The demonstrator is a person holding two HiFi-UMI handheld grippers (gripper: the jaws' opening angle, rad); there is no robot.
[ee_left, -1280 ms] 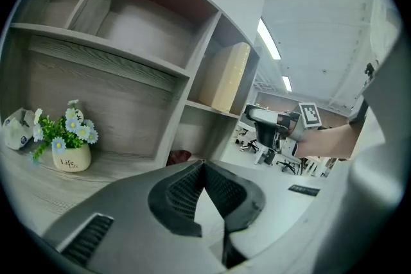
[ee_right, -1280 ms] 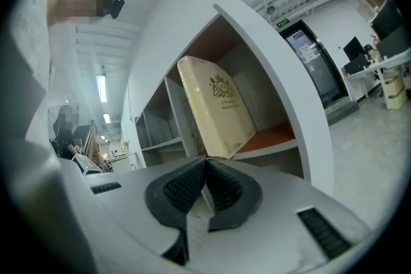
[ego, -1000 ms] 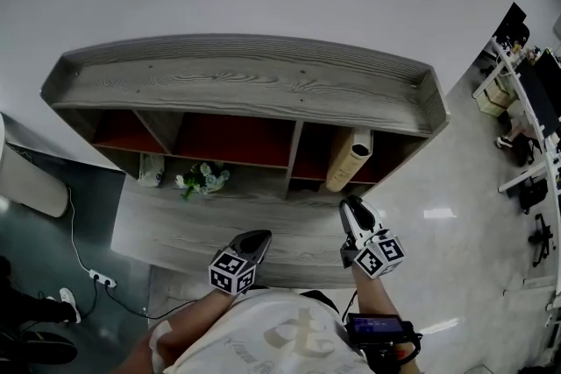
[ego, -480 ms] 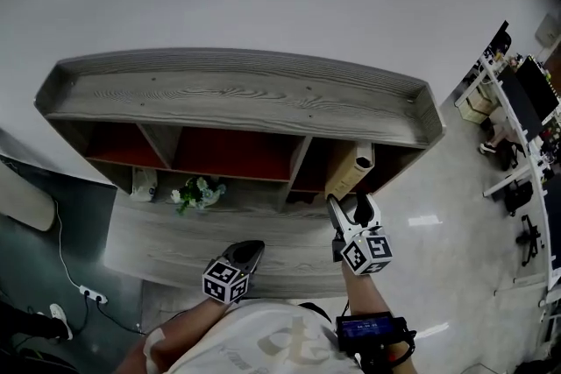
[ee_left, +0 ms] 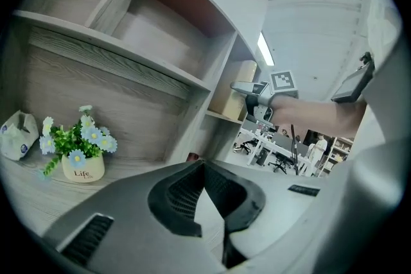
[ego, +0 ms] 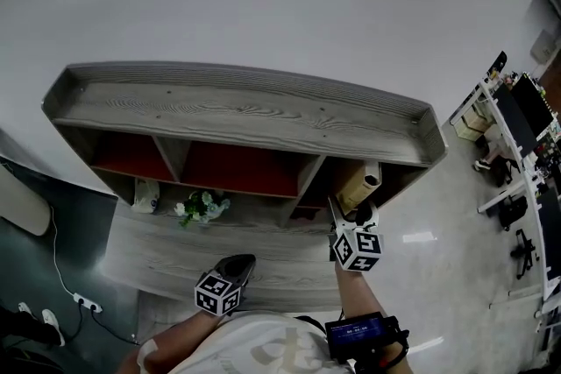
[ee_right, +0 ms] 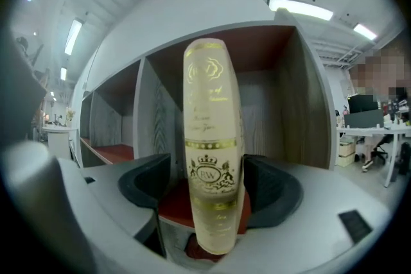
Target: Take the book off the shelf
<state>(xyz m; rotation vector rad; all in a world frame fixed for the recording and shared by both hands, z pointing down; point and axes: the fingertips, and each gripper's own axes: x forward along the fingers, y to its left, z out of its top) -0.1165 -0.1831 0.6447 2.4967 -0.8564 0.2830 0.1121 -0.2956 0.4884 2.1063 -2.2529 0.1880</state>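
A cream book (ego: 359, 181) with a gilt spine (ee_right: 210, 138) stands leaning in the right compartment of the grey wooden shelf unit (ego: 245, 105), on its red floor. My right gripper (ego: 351, 210) is at that compartment. Its jaws are opening, with the spine between them (ee_right: 212, 183) and a gap showing on each side. My left gripper (ego: 237, 263) hangs low over the bottom board, shut and empty (ee_left: 204, 167). In the left gripper view, the right gripper (ee_left: 247, 90) shows next to the book (ee_left: 234, 90).
A small pot of blue flowers (ego: 200, 206) (ee_left: 77, 151) and a white packet (ego: 145, 195) (ee_left: 16, 135) sit on the bottom board at the left. Office desks and chairs (ego: 517, 153) stand at the far right. A cable and power strip (ego: 74, 298) lie on the floor at the left.
The right gripper has moved forward up to the book and its jaws have spread around the spine. The left gripper has drifted slightly left and back.
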